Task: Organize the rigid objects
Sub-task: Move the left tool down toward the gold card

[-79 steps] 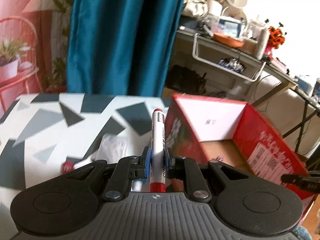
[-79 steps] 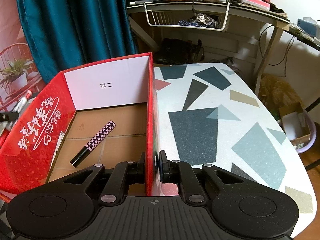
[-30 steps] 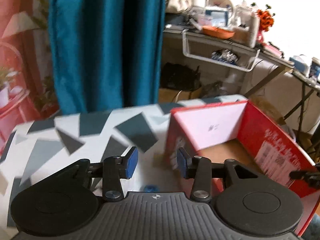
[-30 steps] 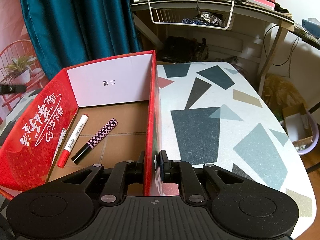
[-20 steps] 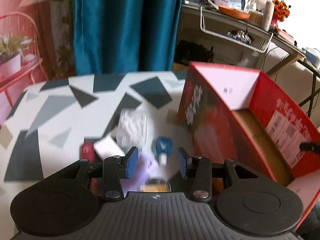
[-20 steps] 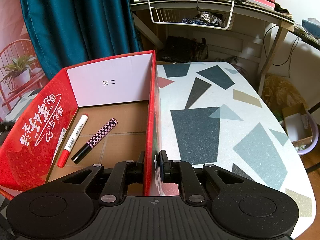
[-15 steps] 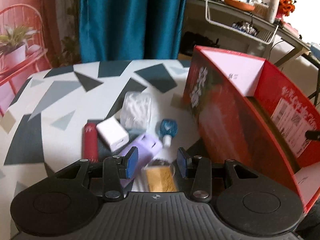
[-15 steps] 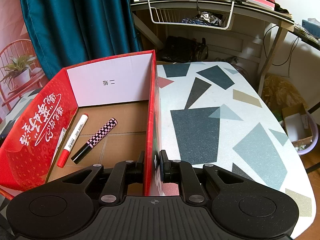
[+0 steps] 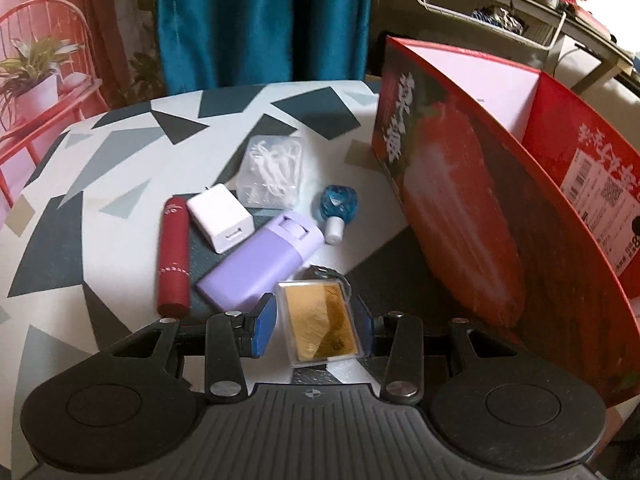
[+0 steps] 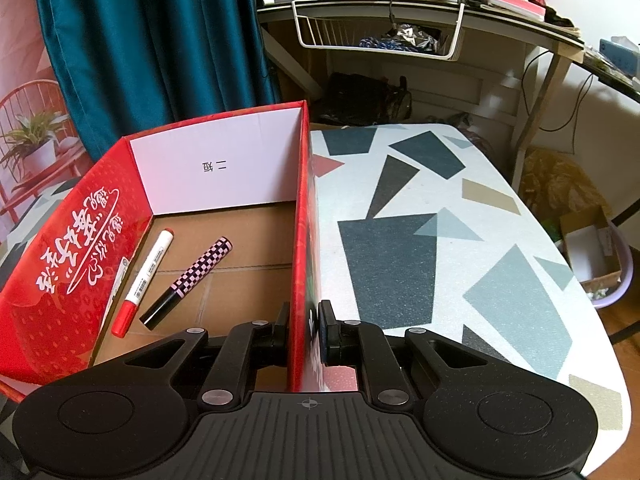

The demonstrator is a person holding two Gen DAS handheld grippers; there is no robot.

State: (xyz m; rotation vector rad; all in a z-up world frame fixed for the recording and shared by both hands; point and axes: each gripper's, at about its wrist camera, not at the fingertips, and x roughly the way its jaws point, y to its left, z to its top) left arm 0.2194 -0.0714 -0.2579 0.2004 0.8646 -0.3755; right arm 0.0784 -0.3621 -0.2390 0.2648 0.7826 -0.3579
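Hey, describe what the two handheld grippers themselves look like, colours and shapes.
Both have a ribbed dark grey body with a small crosshair mark, flanked by two black rounded lobes with circular recesses, and black linkage arms with silver rivets. The left gripper has blue finger pads; the right gripper has black fingers. No cables or sleeves show.

The white inner end wall of the red box [image 10: 216,168] carries the printed characters "一短", seen inverted. Its red side walls bear white brush-style Chinese lettering and a barcode and QR-code label [image 9: 600,188], illegible.
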